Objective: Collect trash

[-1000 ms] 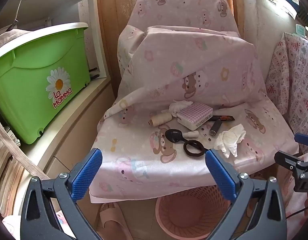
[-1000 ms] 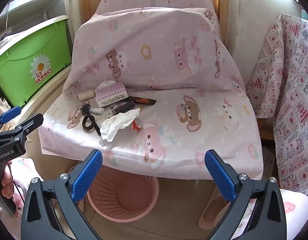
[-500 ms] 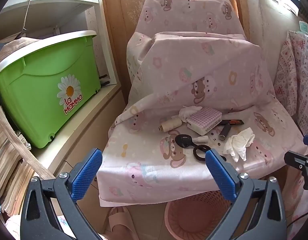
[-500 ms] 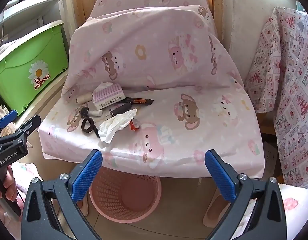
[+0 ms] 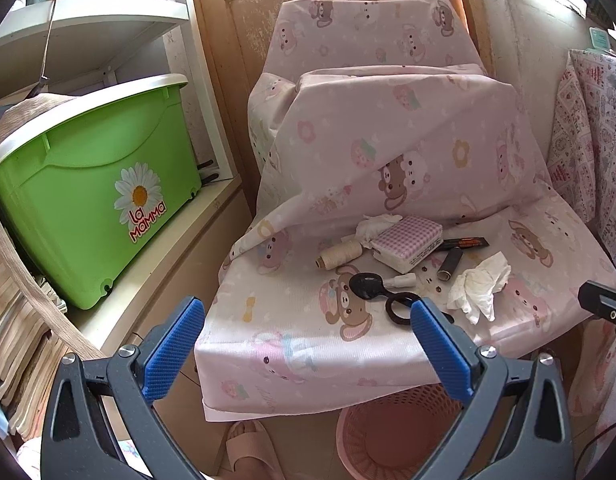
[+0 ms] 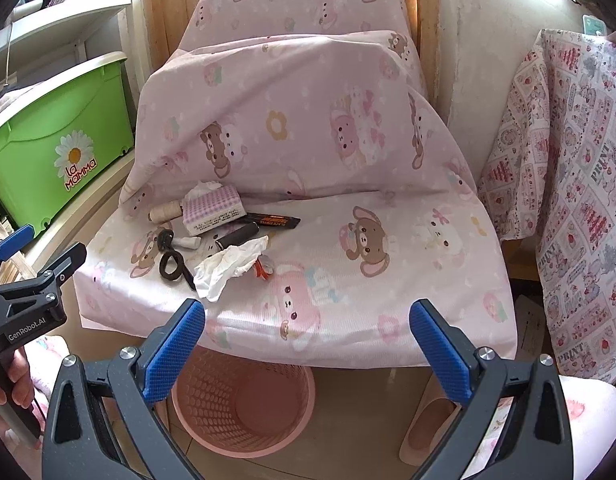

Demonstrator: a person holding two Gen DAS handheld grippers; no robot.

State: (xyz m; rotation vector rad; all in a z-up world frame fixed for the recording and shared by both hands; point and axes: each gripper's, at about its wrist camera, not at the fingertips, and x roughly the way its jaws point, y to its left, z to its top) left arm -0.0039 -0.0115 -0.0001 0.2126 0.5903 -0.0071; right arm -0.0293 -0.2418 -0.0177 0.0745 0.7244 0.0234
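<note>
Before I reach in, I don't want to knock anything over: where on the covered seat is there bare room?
The seat's right half is bare, between the crumpled tissue and the patterned hanging cloth. A bare strip runs along the front edge. It is crowded at the back left: thread spool, checked tissue pack, black ring.

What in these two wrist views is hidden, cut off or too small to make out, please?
- Pink basket: in the left wrist view, its far rim is covered by the overhanging sheet.
- Small red item: in the right wrist view, mostly under the crumpled tissue; unidentifiable.
- Checked packet label: print too small to read.
- Black hair tie: partly behind the left hand-held gripper finger.
</note>
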